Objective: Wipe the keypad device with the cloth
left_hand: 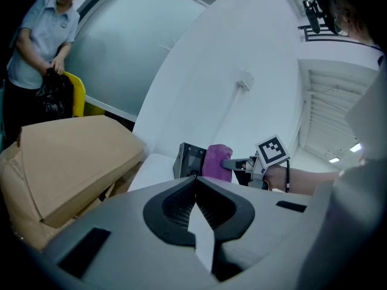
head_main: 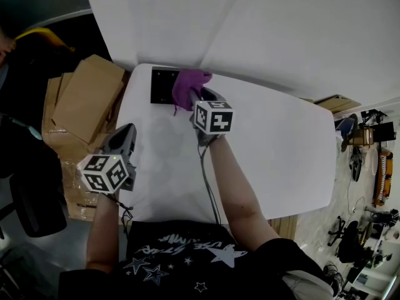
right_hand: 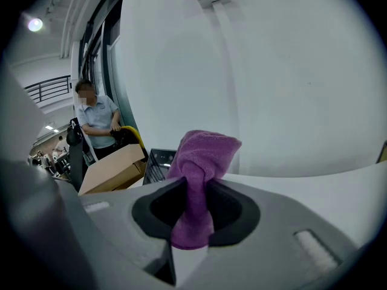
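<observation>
A black keypad device (head_main: pixel 164 85) lies at the far left corner of the white table (head_main: pixel 275 149); it shows as well in the left gripper view (left_hand: pixel 190 160) and the right gripper view (right_hand: pixel 158 162). My right gripper (head_main: pixel 195 99) is shut on a purple cloth (head_main: pixel 189 84), which bunches above the jaws (right_hand: pixel 199 174) and hangs at the device's right edge. The cloth (left_hand: pixel 216 162) covers the device's right side. My left gripper (head_main: pixel 125 136) hovers at the table's near left, shut, with nothing between its jaws (left_hand: pixel 195 213).
Brown cardboard boxes (head_main: pixel 84 105) are stacked left of the table (left_hand: pixel 66 162). A person in a light shirt (left_hand: pixel 39 47) stands behind them beside a yellow object (left_hand: pixel 78 98). A curved white wall (head_main: pixel 262 30) backs the table. Cluttered floor lies to the right (head_main: pixel 369 167).
</observation>
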A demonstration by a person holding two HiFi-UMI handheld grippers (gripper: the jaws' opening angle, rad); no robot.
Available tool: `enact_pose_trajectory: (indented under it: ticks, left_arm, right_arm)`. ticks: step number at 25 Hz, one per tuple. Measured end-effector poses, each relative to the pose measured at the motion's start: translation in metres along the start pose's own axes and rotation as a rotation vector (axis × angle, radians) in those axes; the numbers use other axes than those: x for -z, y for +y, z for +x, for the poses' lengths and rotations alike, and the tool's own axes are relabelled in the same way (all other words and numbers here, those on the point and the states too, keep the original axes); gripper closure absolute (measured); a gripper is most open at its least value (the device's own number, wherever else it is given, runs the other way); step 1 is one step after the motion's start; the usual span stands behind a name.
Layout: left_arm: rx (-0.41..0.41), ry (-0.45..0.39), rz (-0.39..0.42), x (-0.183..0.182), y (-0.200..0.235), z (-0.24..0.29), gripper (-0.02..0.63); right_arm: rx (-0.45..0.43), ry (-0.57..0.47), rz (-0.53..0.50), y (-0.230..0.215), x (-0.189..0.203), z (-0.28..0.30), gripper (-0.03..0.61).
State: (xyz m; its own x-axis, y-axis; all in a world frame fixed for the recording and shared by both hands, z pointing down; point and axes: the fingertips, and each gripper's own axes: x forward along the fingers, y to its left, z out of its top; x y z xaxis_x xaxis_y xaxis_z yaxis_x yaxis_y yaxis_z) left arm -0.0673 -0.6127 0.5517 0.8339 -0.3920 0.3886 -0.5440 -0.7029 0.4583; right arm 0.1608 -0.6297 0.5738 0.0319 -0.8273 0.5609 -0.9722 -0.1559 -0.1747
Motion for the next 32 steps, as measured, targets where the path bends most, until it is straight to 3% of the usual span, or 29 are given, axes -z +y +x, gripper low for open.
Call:
enact_pose_trajectory:
  ticks: [10,20,32]
  left_arm:
    - [0.012,-0.011,0.029,-0.004,-0.009,0.000,0.606]
    - [0.002,-0.038,0.062,-0.012,-0.031,-0.012,0.606]
    - [-0.024,-0.104,0.076,-0.015,-0.067,-0.048,0.606]
  right_arm:
    - [0.051,0.004,0.018,-0.023,0.005,-0.018,0.486]
    - [-0.012,-0.043,0.000,-0.001,-0.005,-0.050,0.486]
    - [-0.116,-0.101,-0.101,0.040,-0.017,-0.109,0.486]
